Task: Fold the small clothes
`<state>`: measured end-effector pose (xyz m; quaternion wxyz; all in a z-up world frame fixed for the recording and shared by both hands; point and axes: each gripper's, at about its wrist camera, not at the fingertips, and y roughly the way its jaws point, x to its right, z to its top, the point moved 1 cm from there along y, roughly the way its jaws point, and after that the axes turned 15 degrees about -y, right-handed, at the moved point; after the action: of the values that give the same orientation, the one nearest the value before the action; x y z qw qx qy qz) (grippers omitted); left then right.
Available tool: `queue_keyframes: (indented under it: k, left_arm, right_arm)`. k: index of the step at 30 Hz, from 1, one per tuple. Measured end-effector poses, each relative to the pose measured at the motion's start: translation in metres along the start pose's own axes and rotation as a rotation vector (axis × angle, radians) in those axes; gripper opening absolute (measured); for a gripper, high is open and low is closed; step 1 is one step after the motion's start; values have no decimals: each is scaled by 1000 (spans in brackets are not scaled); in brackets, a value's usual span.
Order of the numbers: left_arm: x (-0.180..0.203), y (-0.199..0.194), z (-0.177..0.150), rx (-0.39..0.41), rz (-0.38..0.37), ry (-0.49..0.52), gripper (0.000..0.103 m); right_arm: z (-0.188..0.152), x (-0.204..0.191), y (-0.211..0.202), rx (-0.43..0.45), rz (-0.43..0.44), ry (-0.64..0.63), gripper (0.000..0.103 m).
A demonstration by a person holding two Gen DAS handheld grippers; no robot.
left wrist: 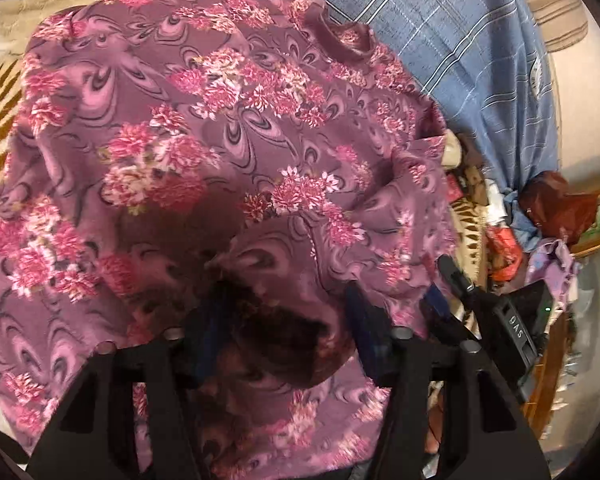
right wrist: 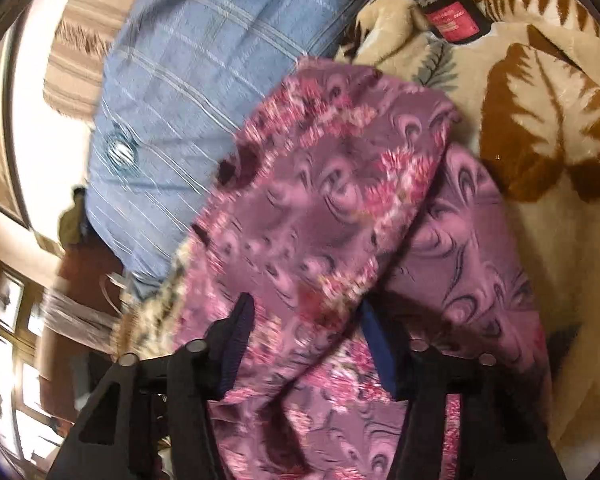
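One purple floral garment (left wrist: 228, 152) is counted, spread on one cream leaf-print blanket (right wrist: 540, 128). One blue checked cushion (right wrist: 188, 64) is seen just beside the garment. Two grippers are counted, a left gripper (left wrist: 280, 320) and a right gripper (right wrist: 306, 344).

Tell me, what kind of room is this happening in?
Most likely a bedroom at home. The purple floral garment lies on a plush cream blanket with brown leaves, a big blue checked pillow sits behind it, and a heap of other clothes waits at the side.

Probably a home bedroom: leaf-print blanket (right wrist: 540, 128), blue pillow (right wrist: 188, 80).
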<state>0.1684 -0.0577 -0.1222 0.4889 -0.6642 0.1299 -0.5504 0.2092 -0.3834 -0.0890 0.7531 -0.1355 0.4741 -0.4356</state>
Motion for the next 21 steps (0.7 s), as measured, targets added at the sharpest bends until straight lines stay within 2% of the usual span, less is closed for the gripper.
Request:
queue_keyframes:
  k: [1,2,4,6,8,9,10,11,13,14,16,17,19,20,21]
  left_arm:
    - [1,0,-2,-5,6,14,3]
    - [5,-4,-6,-7,-9,29,3]
    - [13,-31,-13,57,-49,58,3]
    - [24,-74,-21,119,-127,111,3]
    - [27,-112,-28,174,-168,153,3]
    - [25,-127,-33,198,-177,167,3]
    - [20,-134,-40,211,-158,182,3]
    - [18,-131,-44,202,-130,195,3]
    - [3,-104,-43,167,-41,188,3]
    - [-10,-86,-39,146,10,159,4]
    - [-31,-59,-34,66,72,118,5]
    - [-33,-56,-37,49,65,114,7]
    - [-32,-65,-44,71,31,145,18]
    - [-30,-72,-46,90,28,177,40]
    - [-29,-80,-46,113,23,195,51]
  right_arm:
    - [-1,1,5,-13,12,2,13]
    - [-2,1,3,4,32,10,9]
    - [-1,-3,-11,67,64,0,7]
    - [0,-17,-33,123,148,-56,7]
    - [-4,-39,-45,131,241,-144,7]
    - [-7,-47,-45,120,259,-175,7]
    - [-10,-54,-42,94,262,-203,7]
    - [-13,-62,-28,27,236,-233,8]
    - [-19,-63,-2,-62,178,-239,11]
    - [-24,-59,18,-145,132,-222,13]
    - [-30,-52,33,-210,80,-205,14]
    - [-30,-48,31,-203,53,-194,17]
    - [-26,-45,18,-144,39,-189,35]
    - [-20,-40,5,-82,37,-169,56]
    - [-18,-36,-3,-45,35,-152,70]
